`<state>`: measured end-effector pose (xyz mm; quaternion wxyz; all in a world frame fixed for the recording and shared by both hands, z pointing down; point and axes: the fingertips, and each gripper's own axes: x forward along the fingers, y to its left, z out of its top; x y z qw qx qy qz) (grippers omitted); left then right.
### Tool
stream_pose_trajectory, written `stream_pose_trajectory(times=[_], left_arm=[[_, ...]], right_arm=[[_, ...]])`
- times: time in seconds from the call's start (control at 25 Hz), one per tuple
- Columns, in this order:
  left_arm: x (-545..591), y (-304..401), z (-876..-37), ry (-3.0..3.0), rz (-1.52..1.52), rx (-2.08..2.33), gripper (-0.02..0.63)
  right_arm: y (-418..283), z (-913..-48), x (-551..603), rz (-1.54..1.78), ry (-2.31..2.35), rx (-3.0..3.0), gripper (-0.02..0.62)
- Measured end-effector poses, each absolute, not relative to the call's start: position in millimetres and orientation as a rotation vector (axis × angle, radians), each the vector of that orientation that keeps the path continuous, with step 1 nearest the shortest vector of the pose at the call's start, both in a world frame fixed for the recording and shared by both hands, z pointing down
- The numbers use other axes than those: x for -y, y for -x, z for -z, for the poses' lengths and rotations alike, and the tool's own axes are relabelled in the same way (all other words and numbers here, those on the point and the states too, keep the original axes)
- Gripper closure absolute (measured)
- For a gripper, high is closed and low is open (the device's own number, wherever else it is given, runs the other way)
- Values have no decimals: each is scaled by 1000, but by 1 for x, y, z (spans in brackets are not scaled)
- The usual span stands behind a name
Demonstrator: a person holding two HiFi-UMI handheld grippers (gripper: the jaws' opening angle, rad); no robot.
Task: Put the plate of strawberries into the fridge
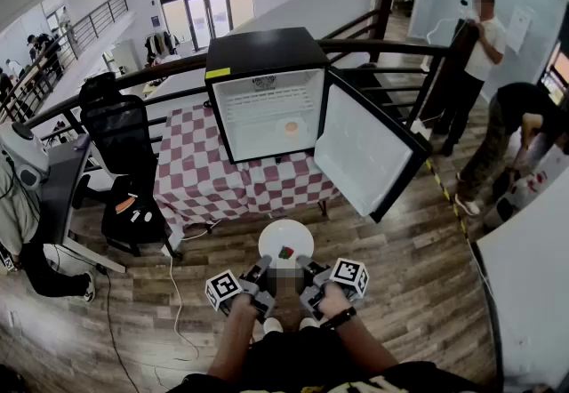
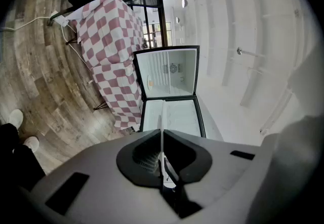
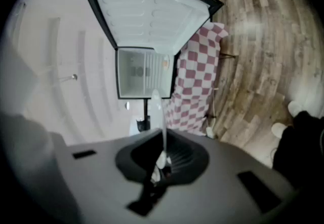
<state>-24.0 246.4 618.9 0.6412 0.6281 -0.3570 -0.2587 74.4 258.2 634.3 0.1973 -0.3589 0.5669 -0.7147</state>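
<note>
Pinching the white plate [image 1: 286, 238] by its near rim, low in the middle of the head view: left gripper [image 1: 260, 275] on one side, right gripper [image 1: 308, 275] on the other, each pressed tight onto the thin edge. Showing in both gripper views only as a pale sliver standing edge-on between the closed jaws. Held from two sides and roughly level, most likely to stop the strawberries [image 1: 285, 252], a small red-and-green cluster near the plate's near edge, from rolling off. Carried in the air over the wooden floor [image 1: 400, 267], well apart from the fridge and not yet on any shelf.

Further up the frame, past a table draped in a red-and-white checked cloth [image 1: 200, 178]: a black mini fridge [image 1: 263, 49] standing on top, with its door [image 1: 364, 151] already swung wide to the right, so needing no free gripper to open it. Inside, on the white shelf, one small round orange item [image 1: 291, 126] toward the right, with bare shelf to its left, seemingly room enough for the plate.
</note>
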Motion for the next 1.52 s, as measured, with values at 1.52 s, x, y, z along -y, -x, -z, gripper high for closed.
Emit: stream_pose_trajectory(times=[1.52], left_arm=[[-85, 16, -632, -1393, 601, 796, 572]], right_arm=[[-84, -648, -95, 1922, 968, -1565, 565]])
